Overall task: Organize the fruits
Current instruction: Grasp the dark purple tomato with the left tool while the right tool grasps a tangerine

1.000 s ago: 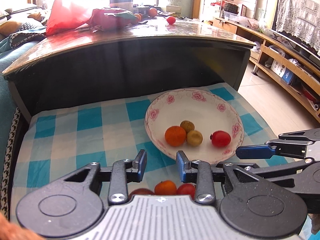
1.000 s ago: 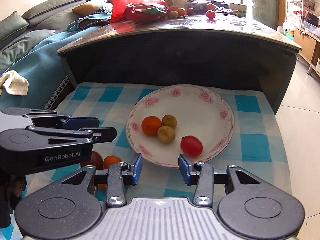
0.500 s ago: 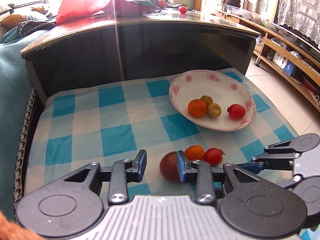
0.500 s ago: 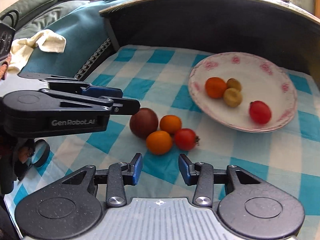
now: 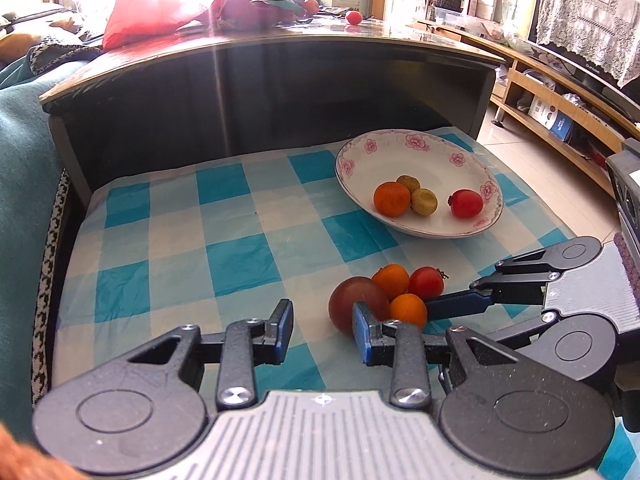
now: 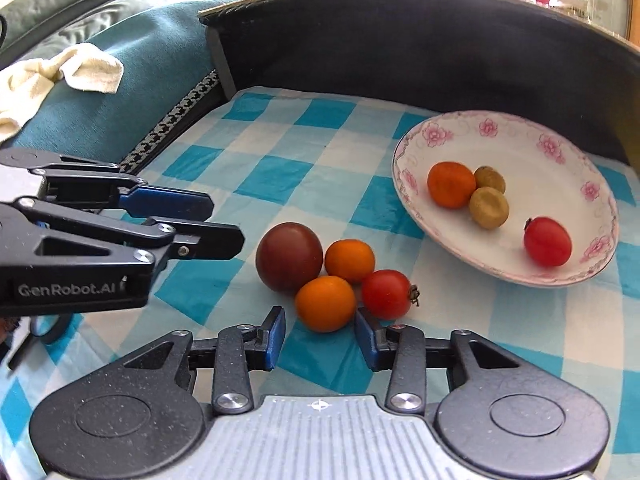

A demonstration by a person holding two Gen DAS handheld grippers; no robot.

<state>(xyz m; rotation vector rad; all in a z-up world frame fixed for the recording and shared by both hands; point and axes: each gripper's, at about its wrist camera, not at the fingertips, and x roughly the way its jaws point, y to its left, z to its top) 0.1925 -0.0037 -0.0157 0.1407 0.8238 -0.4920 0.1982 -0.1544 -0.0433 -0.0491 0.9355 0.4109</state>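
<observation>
Left gripper (image 5: 322, 330) fingers apart (empty); four loose fruits (image 5: 386, 296) beside flowered plate (image 5: 416, 148).

Counted on the checked cloth (image 6: 280, 168): one dark plum (image 6: 289, 256), two orange fruits (image 6: 349, 261) (image 6: 325, 303) and one red tomato (image 6: 386, 294); counted in the one flowered plate (image 6: 560, 152): one orange fruit (image 6: 451, 184), two yellow-green fruits (image 6: 489, 179) (image 6: 489, 207) and one red tomato (image 6: 547, 241)

Blue-white checked cloth (image 5: 224, 240) below dark glossy table edge (image 5: 280, 44). Teal sofa (image 6: 132, 60), left. Wooden shelving (image 5: 560, 92) on tiled floor (image 5: 516, 140), right. Bright window backlight.
</observation>
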